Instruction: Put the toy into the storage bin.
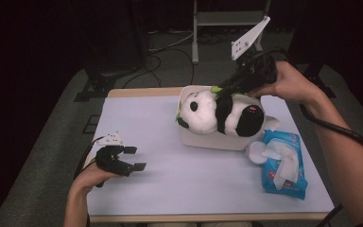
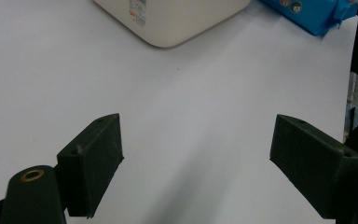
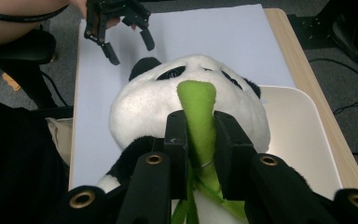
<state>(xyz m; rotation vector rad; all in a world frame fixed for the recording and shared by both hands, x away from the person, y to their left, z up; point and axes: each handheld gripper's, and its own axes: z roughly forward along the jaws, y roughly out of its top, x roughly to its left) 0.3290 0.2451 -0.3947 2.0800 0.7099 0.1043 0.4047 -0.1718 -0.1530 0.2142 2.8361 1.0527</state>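
A black-and-white panda plush (image 1: 220, 113) hangs tilted over a cream bin (image 1: 217, 141) at the table's far right. My right gripper (image 1: 223, 88) is shut on the plush's green bamboo piece (image 3: 196, 116); in the right gripper view both jaws squeeze that green strip above the panda's head (image 3: 168, 100). Near the front left of the table my left gripper (image 1: 135, 158) stands open just above the white surface. In the left gripper view my left gripper (image 2: 196, 154) has its jaws wide apart over bare white tabletop.
A blue pack of wet wipes (image 1: 283, 163) lies right of the bin, its flap open. The cream bin's corner (image 2: 168, 23) and the wipes pack (image 2: 307, 14) lie ahead of the left gripper. Dark floor, cables and a stand lie beyond the table's far edge.
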